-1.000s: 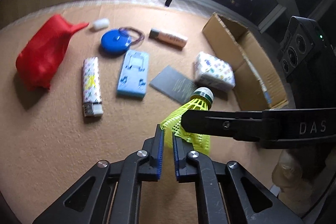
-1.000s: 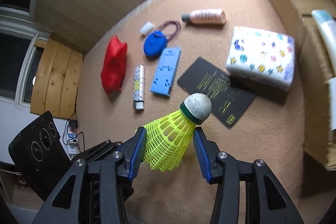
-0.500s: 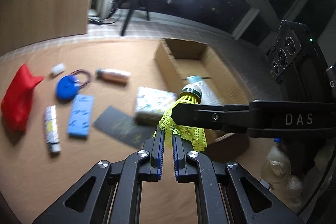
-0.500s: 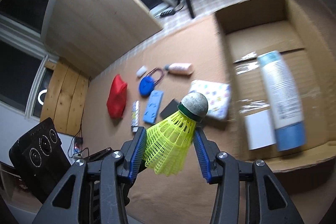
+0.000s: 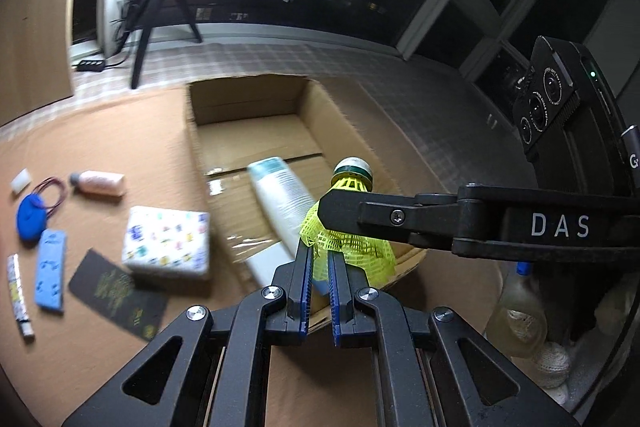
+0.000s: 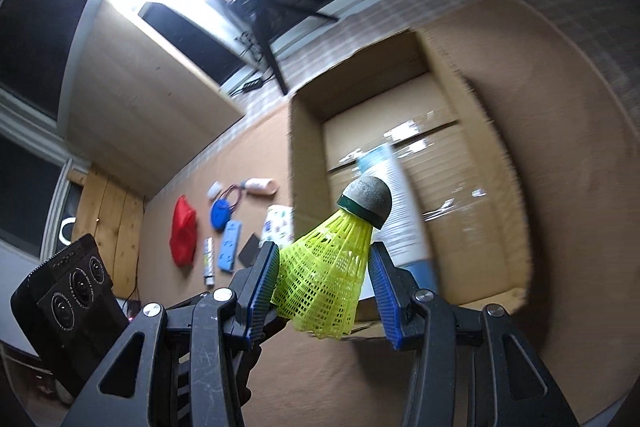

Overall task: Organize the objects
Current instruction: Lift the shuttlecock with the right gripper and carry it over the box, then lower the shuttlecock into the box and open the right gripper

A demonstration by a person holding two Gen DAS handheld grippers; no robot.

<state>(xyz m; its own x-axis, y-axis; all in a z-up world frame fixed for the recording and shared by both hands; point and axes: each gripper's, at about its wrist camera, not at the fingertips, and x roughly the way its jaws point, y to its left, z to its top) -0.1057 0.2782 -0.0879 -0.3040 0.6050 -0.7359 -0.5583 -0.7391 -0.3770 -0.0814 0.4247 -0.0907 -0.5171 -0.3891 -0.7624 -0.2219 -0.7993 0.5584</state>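
Note:
A yellow plastic shuttlecock [image 6: 324, 275] with a grey cork tip hangs over the near edge of an open cardboard box [image 6: 304, 147]. My right gripper [image 6: 324, 251] is shut on the sides of its mesh skirt. From the left wrist view, the right gripper's finger [image 5: 380, 217] crosses in front of the shuttlecock [image 5: 352, 183]. My left gripper [image 5: 320, 253] is shut, with the skirt's lower rim pinched between its blue pads. Inside the box [image 5: 248, 107] lies a white tube [image 5: 280, 199] with a teal end.
On the tan mat left of the box lie a patterned tissue pack [image 5: 166, 241], a black card [image 5: 116, 293], a blue block [image 5: 50, 275], a lighter [image 5: 18, 295], a blue round case [image 5: 29, 219], a pink bottle [image 5: 98, 183] and a red pouch [image 6: 183, 233]. A bottle [image 5: 516, 311] stands at right.
Both grippers have carried the shuttlecock together, rightward and upward, from above the loose items to above the box's near edge. Neither grip has changed.

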